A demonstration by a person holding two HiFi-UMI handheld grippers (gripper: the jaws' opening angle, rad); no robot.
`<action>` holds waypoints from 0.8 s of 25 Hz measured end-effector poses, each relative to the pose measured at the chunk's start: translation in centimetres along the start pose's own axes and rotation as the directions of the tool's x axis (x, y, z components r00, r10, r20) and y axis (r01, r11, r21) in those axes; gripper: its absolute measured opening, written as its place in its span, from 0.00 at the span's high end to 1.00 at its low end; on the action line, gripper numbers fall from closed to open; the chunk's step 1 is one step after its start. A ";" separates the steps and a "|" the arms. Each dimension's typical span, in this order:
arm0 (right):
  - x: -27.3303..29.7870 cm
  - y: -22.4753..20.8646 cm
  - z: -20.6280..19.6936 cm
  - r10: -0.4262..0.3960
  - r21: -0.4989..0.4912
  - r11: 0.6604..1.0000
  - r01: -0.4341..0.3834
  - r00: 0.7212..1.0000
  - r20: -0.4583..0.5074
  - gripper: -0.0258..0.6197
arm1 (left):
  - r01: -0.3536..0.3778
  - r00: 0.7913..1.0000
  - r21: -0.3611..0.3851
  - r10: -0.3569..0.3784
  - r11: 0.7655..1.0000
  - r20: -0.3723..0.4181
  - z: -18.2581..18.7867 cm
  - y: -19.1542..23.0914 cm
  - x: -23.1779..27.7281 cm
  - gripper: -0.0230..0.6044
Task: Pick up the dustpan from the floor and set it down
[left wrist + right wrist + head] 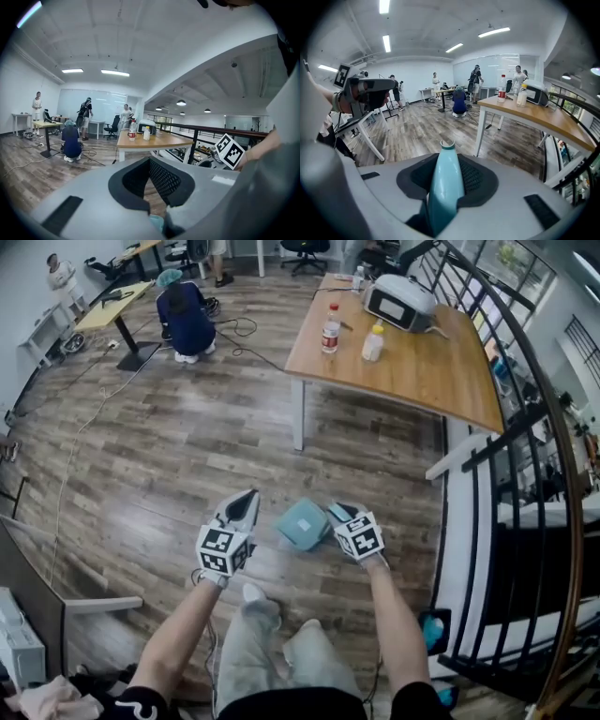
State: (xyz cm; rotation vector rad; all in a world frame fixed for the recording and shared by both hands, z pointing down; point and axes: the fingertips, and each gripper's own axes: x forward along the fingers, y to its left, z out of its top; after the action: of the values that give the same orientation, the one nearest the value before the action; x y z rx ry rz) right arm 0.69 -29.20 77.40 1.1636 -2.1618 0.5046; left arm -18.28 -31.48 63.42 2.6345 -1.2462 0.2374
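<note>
In the head view the teal dustpan (302,523) hangs above the wooden floor, just ahead of the person's knees. My right gripper (339,514) is shut on its handle from the right. The right gripper view has that teal handle (446,180) running up between the black pads of the right gripper (449,161). The left gripper (242,507) is held a little left of the pan and does not touch it. Its jaws stand slightly apart in the left gripper view, where the left gripper (151,180) shows floor through the narrow gap and nothing between the pads.
A wooden table (422,362) ahead to the right carries two bottles (331,329) and a white appliance (401,301). A black railing (525,474) runs along the right. A person in blue (186,320) crouches far ahead, with cables on the floor nearby.
</note>
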 end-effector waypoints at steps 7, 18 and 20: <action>-9.3 -2.2 4.1 -0.090 0.042 0.995 0.088 0.995 0.041 0.79 | 0.043 0.999 0.012 -0.043 0.999 -0.003 6.6 -4.1 -0.3 0.97; -22.8 -4.7 11.0 -0.228 0.091 0.972 0.216 0.961 0.154 0.79 | 0.092 0.995 -0.006 -0.092 0.996 0.032 13.5 -9.4 -1.3 0.97; -25.0 -5.0 12.4 -0.244 0.089 0.969 0.231 0.952 0.182 0.79 | 0.091 0.995 -0.012 -0.091 0.996 0.038 14.5 -10.0 -1.6 0.97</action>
State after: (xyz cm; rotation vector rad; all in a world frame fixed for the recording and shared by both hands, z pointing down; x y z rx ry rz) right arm 10.99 -24.10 51.55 1.5424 -2.1367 0.3725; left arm -10.81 -27.93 47.77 2.6875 -1.1314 0.1639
